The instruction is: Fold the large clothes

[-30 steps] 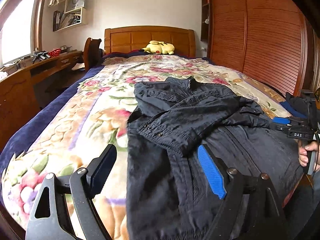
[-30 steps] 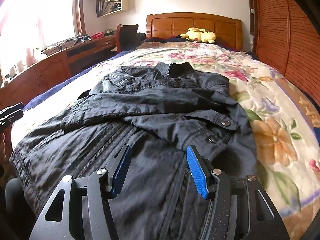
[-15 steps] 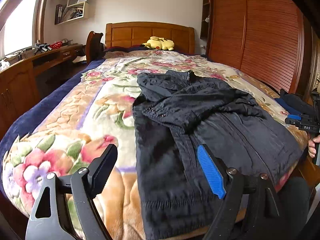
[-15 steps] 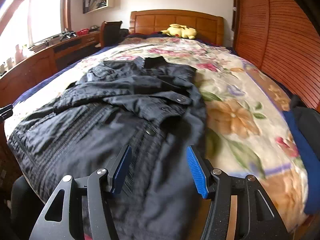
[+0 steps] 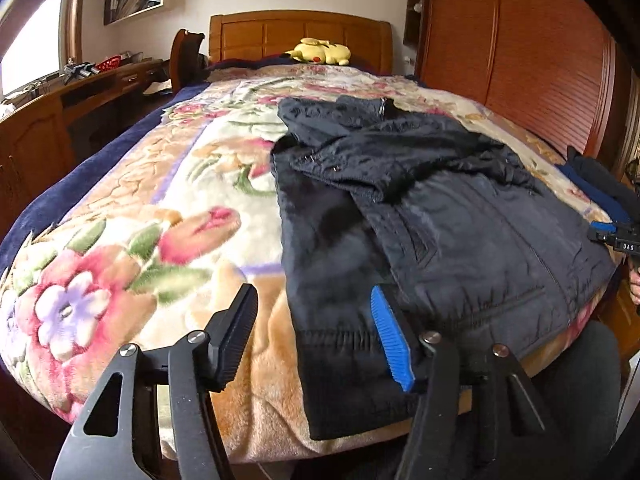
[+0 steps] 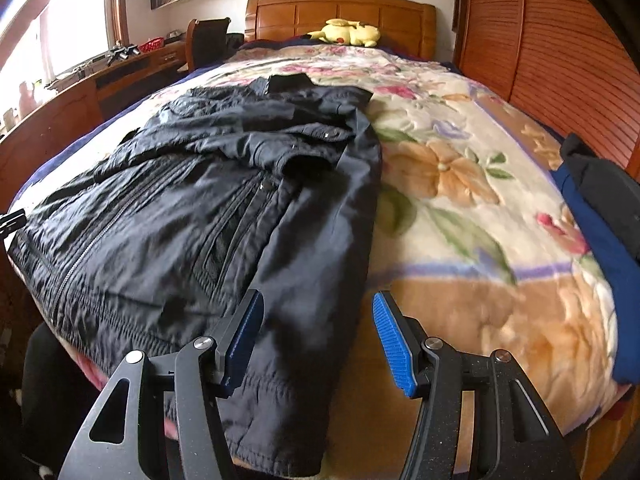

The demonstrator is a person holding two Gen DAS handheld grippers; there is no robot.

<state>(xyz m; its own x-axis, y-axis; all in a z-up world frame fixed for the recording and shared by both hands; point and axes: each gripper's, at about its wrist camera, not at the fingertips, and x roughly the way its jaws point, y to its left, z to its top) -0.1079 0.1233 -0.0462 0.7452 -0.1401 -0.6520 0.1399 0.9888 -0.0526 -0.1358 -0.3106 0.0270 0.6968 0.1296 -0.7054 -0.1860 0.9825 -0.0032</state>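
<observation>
1. Black quilted zip-front jacket (image 5: 432, 216): lying flat on the floral plush blanket (image 5: 160, 208) at the foot of the bed, sleeves folded across the chest, collar pointing toward the wooden headboard (image 6: 340, 16), hem hanging over the bed's near edge.
2. Left gripper (image 5: 316, 336): hovering over the jacket's left hem corner; jaws partly apart, having just been closing, gripping nothing.
3. Right gripper (image 6: 318, 340): hovering over the jacket's right hem corner; jaws partly apart, holding nothing.
4. Yellow plush toy (image 6: 348, 32): resting by the headboard, well apart from the jacket.
5. Dark blue folded cloth (image 6: 600, 216): sitting at the bed's right edge.
</observation>
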